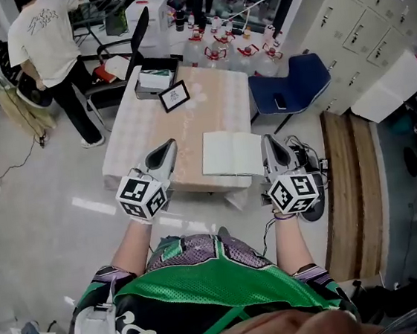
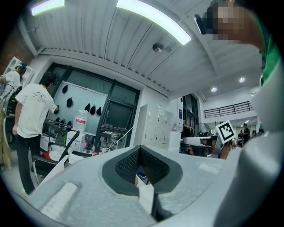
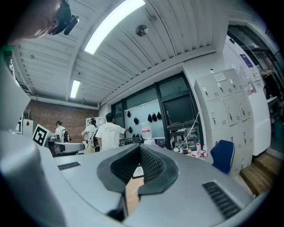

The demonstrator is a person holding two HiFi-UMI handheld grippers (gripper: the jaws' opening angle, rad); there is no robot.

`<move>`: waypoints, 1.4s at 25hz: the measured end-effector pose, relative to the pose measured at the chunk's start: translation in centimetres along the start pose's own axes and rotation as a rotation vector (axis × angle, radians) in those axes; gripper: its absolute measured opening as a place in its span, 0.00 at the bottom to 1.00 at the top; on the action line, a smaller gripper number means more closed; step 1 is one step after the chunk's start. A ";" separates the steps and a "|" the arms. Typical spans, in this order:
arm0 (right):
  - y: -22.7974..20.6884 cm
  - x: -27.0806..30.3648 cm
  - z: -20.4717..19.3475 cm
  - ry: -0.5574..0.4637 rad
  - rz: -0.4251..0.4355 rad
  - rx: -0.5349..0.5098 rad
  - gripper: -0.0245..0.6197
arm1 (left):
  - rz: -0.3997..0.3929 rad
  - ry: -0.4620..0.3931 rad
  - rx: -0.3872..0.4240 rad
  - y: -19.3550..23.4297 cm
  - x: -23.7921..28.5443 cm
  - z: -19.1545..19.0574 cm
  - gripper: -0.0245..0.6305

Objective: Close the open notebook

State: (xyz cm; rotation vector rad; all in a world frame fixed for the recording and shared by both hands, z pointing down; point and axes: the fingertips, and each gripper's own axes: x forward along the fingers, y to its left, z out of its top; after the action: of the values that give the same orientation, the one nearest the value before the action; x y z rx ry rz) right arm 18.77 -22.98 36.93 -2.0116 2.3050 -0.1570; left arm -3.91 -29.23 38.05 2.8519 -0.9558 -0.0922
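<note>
You are at the very start: the open white paper notebook [image 1: 231, 154] lies flat near the front edge of the pale tan table [image 1: 144, 125], in the middle of the frame. Your left tool [image 1: 169, 146] and right tool [image 1: 268, 142] are both pinched tight with nothing in them, one at each side of the book. Next, I think, you need to get one tool under a side and flip that half over.

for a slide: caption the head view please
The open notebook lies on the table between the left gripper and right gripper, both with jaws shut
</note>
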 end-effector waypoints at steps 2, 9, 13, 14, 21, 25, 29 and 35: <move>-0.8 0.3 -0.2 0.018 0.038 -0.011 0.04 | 0.004 0.005 0.008 -0.9 1.1 -0.2 0.06; -1.6 1.5 -2.2 0.096 0.178 -0.056 0.20 | 0.003 0.022 0.018 -2.7 3.7 -0.7 0.06; -2.3 2.1 -4.3 0.148 0.196 -0.049 0.27 | 0.004 0.023 0.024 -3.3 4.2 -0.9 0.06; -2.7 2.0 -4.7 0.155 0.187 -0.041 0.27 | 0.003 0.022 0.026 -3.6 4.4 -0.9 0.06; -5.4 1.8 -6.6 0.193 0.153 -0.018 0.26 | 0.012 0.025 0.038 -4.8 5.2 -0.8 0.06; -6.4 2.4 -6.6 0.182 0.144 -0.039 0.26 | 0.020 0.027 0.044 -5.2 5.8 -0.6 0.06; -7.8 2.7 -7.5 0.183 0.153 -0.049 0.26 | 0.028 0.045 0.054 -5.7 6.6 -1.5 0.06; -11.1 2.6 -11.2 0.234 0.135 0.007 0.26 | 0.042 0.076 0.063 -6.9 7.8 -2.9 0.06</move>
State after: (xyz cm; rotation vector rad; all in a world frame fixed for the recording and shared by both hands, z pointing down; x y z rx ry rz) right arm 27.93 -26.72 49.52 -1.9173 2.5645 -0.4115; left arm 6.69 -28.19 39.78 2.8669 -1.0207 0.0510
